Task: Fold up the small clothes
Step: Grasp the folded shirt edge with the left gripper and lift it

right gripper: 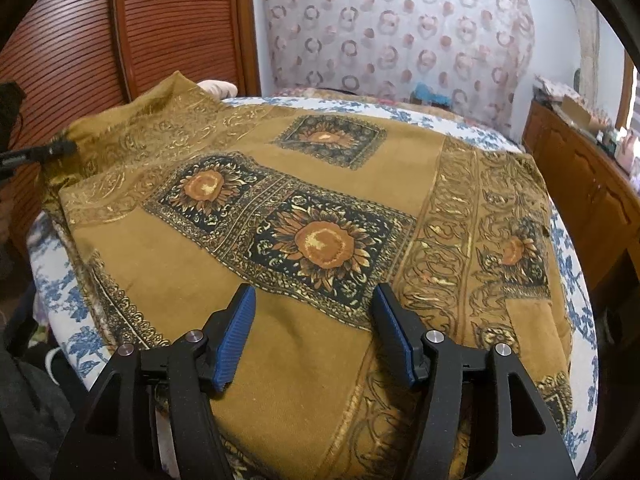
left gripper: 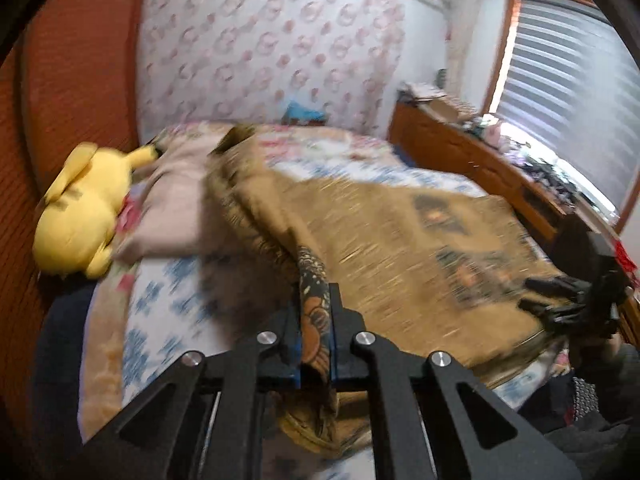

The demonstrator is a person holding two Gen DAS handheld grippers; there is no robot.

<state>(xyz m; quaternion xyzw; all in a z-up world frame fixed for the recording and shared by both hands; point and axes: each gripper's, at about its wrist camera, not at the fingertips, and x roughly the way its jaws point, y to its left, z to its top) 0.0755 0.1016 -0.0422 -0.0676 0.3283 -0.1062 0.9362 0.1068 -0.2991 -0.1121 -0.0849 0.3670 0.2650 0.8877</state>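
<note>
On the bed [left gripper: 168, 312], seen from the left hand's camera, the left gripper [left gripper: 315, 312] has its jaws squeezed tight on a bunched edge of the brown cloth [left gripper: 380, 232]; that edge comes up off the bed while the rest lies spread toward the far side; a yellow soft toy [left gripper: 76, 216] and a pink pillow [left gripper: 176, 208] sit by the wall, just beside the cloth; the other gripper shows small at the right edge, over the cloth's far corner; the picture is blurry, so I cannot tell if any fold is made yet.

From the right hand's camera, the right gripper [right gripper: 316, 332] hangs over the near part of the brown cloth [right gripper: 320, 184], its blue pads wide apart and holding nothing; the cloth lies mostly flat, sunflower squares facing up, with the blue flowered bed [right gripper: 576, 280] showing round it.

To do this well, I think the right gripper should come down and pinch the near edge before the left one pulls any further; then both corners can go up together; keep the edge tight and even, so the fold lands straight and no lumps hide under it; steer clear of the toy and pillow.
</note>
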